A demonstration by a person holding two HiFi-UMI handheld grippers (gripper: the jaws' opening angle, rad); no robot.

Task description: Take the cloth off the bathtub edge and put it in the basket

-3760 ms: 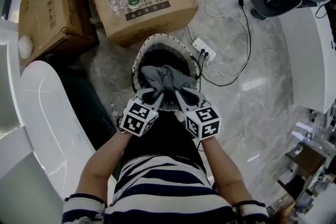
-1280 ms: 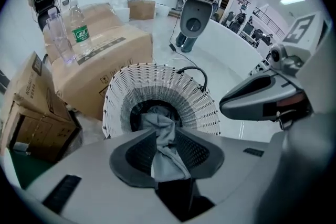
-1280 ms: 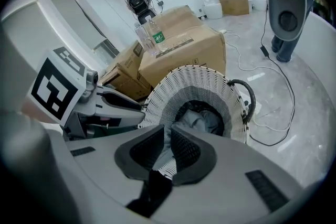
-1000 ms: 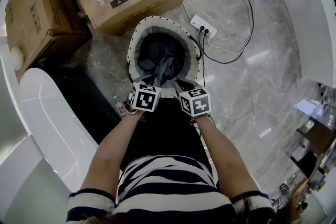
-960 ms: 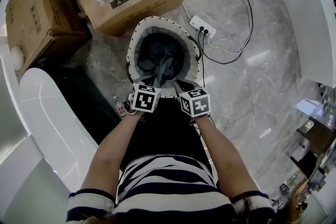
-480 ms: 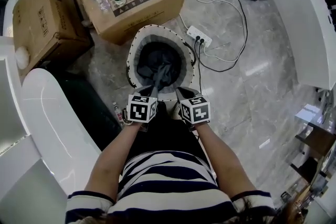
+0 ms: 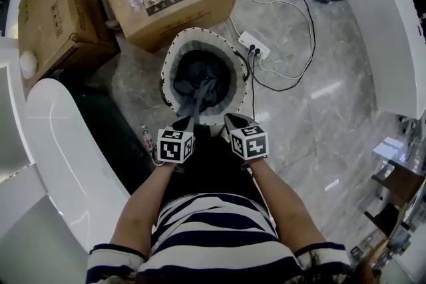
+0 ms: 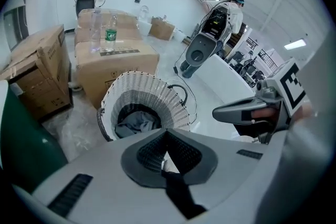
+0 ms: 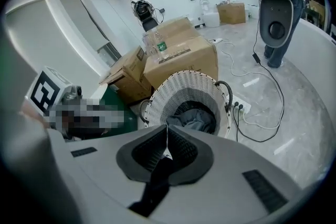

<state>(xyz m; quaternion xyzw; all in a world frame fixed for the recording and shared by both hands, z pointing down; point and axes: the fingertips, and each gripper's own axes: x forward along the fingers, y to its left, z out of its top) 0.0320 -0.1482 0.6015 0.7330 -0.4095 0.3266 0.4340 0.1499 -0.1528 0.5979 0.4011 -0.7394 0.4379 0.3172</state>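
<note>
Cloth is bunched inside the basket, well apart from the bathtub on the left. Left tool and right tool hover side by side over the basket's near rim. Both are closed with nothing pinched between the jaws. The cloth looks delivered, so empty closed tools fit a finished drop. Task looks done.

The cloth is grey, the woven basket white, the cardboard box brown.
</note>
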